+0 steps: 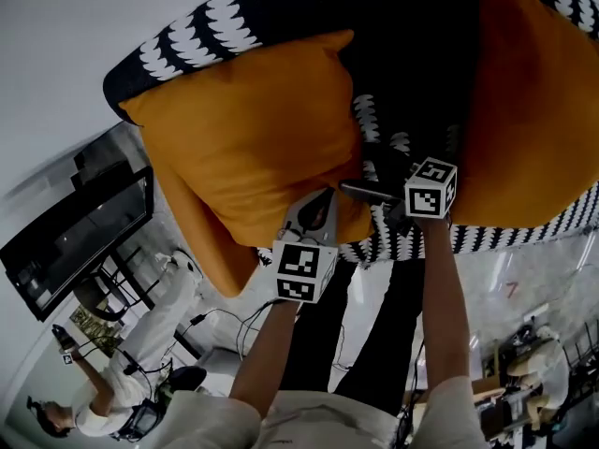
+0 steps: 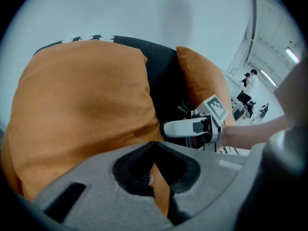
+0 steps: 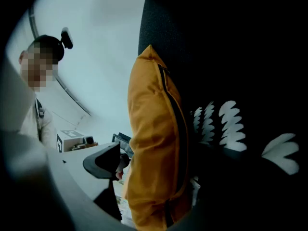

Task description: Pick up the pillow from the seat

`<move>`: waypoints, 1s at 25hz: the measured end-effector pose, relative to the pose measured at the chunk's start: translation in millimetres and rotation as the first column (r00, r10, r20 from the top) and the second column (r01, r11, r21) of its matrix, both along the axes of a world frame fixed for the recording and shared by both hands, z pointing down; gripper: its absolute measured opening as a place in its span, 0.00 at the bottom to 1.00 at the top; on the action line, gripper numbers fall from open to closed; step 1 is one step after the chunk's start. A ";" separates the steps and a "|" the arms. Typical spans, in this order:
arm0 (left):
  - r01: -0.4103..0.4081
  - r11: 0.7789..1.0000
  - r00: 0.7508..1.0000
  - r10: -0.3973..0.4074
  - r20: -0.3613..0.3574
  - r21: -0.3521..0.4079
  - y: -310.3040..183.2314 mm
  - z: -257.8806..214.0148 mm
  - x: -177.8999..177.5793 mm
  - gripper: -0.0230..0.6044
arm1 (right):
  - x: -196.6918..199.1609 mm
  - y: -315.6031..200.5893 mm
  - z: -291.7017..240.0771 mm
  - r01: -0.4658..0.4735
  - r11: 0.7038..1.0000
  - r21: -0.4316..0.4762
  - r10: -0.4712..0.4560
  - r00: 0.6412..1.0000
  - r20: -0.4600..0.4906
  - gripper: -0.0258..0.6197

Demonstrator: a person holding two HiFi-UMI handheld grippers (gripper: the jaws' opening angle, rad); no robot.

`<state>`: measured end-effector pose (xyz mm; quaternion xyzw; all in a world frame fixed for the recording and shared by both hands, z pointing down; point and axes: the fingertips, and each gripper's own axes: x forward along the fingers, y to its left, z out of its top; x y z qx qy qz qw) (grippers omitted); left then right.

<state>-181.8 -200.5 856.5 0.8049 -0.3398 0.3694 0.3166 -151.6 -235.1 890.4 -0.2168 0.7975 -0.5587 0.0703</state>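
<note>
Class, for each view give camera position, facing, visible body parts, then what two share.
Head view: on head, facing down at pinched orange pillow on seat; forearms show.
Left gripper view: on left hand-held gripper, facing pillow; right forearm shows.
Right gripper view: on right hand-held gripper, facing pillow's edge; person's head shows.
Shared: pillow.

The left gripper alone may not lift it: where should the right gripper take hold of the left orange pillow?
Probably its thin zippered edge, coming in from the gap beside the right pillow. The left pillow shows that edge side-on to the right gripper, narrow enough for its open jaws, and away from the lower edge the left gripper pinches.
</note>
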 end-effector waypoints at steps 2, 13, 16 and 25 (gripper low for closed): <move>-0.002 1.000 1.000 0.002 -0.011 0.007 -0.5 -2.6 -1.3 0.05 | -9.8 -0.2 3.0 0.013 1.000 -0.014 -0.012 0.999 0.048 0.73; 0.077 0.996 0.997 -0.076 -0.023 0.044 -27.2 -7.9 -32.4 0.05 | -55.0 -15.6 12.3 0.147 0.989 -0.026 -0.142 0.978 0.155 0.75; 0.078 0.996 0.997 -0.077 -0.023 0.048 -30.3 -10.9 -41.4 0.05 | -65.3 -18.9 11.5 0.167 0.985 -0.036 -0.159 0.973 0.167 0.75; 0.132 0.990 0.991 -0.131 -0.026 0.055 -30.5 -9.9 -61.0 0.05 | -77.4 -14.0 15.0 0.201 0.977 -0.074 -0.189 0.971 0.143 0.75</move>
